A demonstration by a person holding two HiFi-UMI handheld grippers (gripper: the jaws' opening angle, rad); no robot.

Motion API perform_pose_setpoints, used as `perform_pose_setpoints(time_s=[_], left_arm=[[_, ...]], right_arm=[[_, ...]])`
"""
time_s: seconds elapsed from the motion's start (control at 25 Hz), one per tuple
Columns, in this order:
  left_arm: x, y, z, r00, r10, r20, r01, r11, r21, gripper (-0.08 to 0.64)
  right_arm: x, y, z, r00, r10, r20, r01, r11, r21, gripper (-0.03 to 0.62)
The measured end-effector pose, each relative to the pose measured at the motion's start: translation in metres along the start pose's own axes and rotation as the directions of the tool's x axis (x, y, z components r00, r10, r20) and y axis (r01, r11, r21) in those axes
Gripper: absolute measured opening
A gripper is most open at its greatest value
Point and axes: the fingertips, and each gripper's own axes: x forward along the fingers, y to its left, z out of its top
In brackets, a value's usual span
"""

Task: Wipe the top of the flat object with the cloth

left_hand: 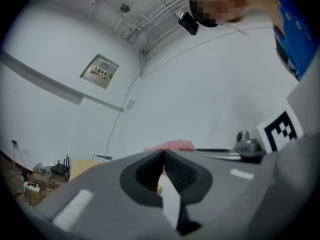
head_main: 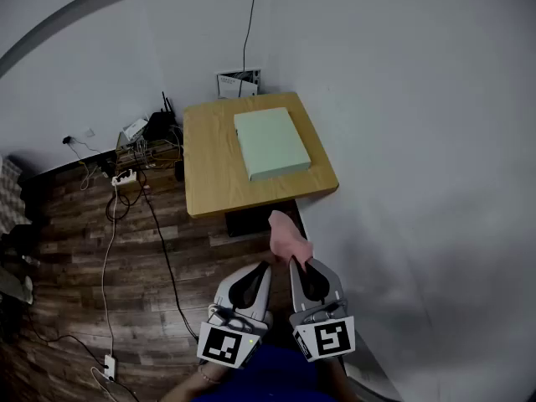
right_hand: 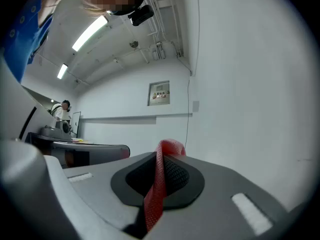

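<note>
Right claw (head_main: 295,264) grips a crumpled pink cloth (head_main: 289,234); left claw (head_main: 267,265) is clenched, empty. Ahead lies a pale-green flat slab (head_main: 270,143) on the wooden tabletop (head_main: 209,182).

Cloth (head_main: 289,237): pink in head view, red with a fine mesh weave in right gripper view. Flat object (head_main: 270,143): plain pale mint green. Table (head_main: 209,170): light tan wood grain. Floor (head_main: 75,249): dark brown planks. Wall (head_main: 419,99): plain grey-white. Left gripper (head_main: 266,266) and right gripper (head_main: 293,263): light grey shells, black textured pads (right_hand: 175,176), black-and-white square markers on the near cubes. Strip (head_main: 123,177) far left: white. Router (head_main: 161,124): black. Sleeve (head_main: 268,383): blue.
</note>
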Motion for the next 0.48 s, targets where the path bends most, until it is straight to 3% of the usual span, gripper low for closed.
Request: perform_pose_setpoints(time_s=[0.32,0.48], left_arm=[[0.014,-0.002,-0.012,1.0,0.004,-0.013,-0.005,1.0,-0.017,0.003],[0.037,0.003,-0.003,1.0,-0.017,0.025,0.017,1.0,-0.004,0.003]], right_arm=[[-0.006,-0.039,-0.005,0.997,-0.074,0.03,0.073,0.997,0.037,0.015],[0.006,-0.054,-0.009,0.997,-0.072,0.024,0.072,0.997,0.029,0.015]])
